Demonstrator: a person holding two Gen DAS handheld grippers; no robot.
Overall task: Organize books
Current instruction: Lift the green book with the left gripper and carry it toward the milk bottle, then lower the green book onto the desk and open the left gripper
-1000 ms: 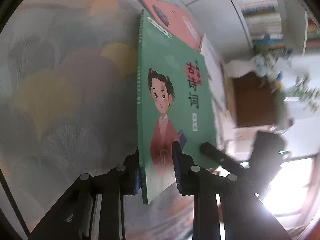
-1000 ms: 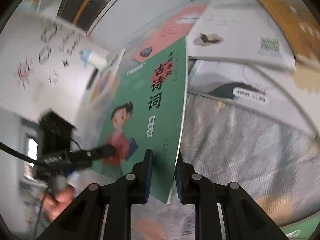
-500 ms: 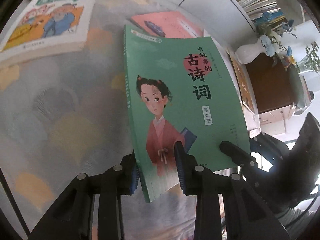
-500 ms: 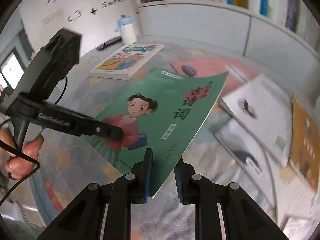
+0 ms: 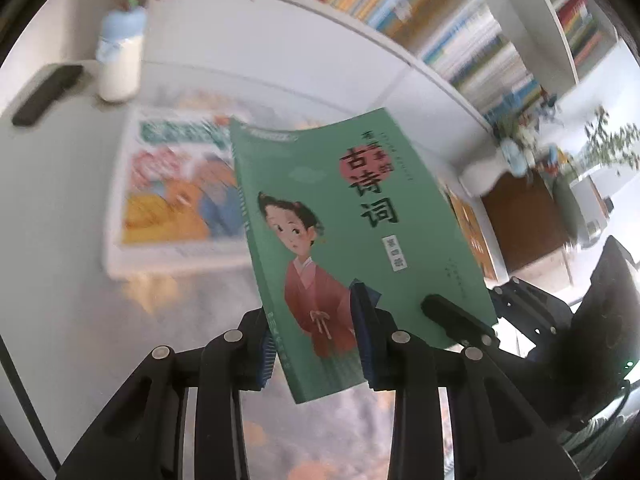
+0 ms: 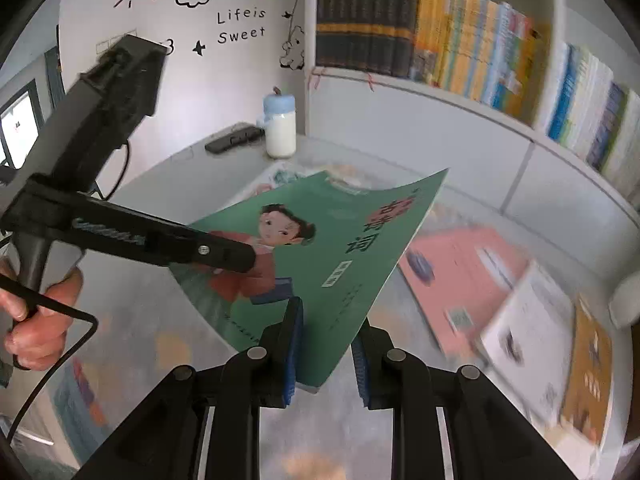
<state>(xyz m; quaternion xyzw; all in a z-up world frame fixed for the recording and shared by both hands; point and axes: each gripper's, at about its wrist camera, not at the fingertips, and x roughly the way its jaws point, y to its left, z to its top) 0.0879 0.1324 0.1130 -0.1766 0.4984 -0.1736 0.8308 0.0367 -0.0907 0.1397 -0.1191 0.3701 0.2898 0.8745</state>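
Left wrist view
Left gripper [image 5: 316, 344]: seen at the bottom centre of the frame, its jaws clamped on the lower edge of the green book [image 5: 352, 232]; those jaws had just been opening a little, with the book between them.
Green book: held raised above the worktop [image 5: 52, 208], filling the middle of the frame, cover toward the camera, showing a cartoon child in a red robe and large Chinese characters.
Right gripper [image 5: 460, 320]: entered from the lower right, one finger lying on the book's lower right corner.
Picture book [image 5: 176, 192]: lay flat on the worktop left of and behind the green book, blurred.
Bottle [image 5: 120, 64]: white with a pale blue cap, upper left, beside a dark flat object [image 5: 46, 94].
Bookshelf [image 5: 480, 40]: across the upper right, packed with upright books.

Right wrist view
Right gripper [image 6: 326, 354]: at the bottom centre, jaws clamped on the near corner of the green book [image 6: 344, 240].
Left gripper [image 6: 236, 258]: reached in from the left, held by a hand [image 6: 36, 320] at the left edge, its tip on the book's cover.
Pink book [image 6: 464, 280]: flat on the worktop [image 6: 152, 304], right of the green book.
White book [image 6: 524, 340] and orange book [image 6: 588, 372]: lay further right, blurred.
Bottle [image 6: 280, 128]: stood at the worktop's far end, centre top, a dark flat object [image 6: 232, 139] just left of it.
Bookshelf [image 6: 460, 48]: upper right, full.
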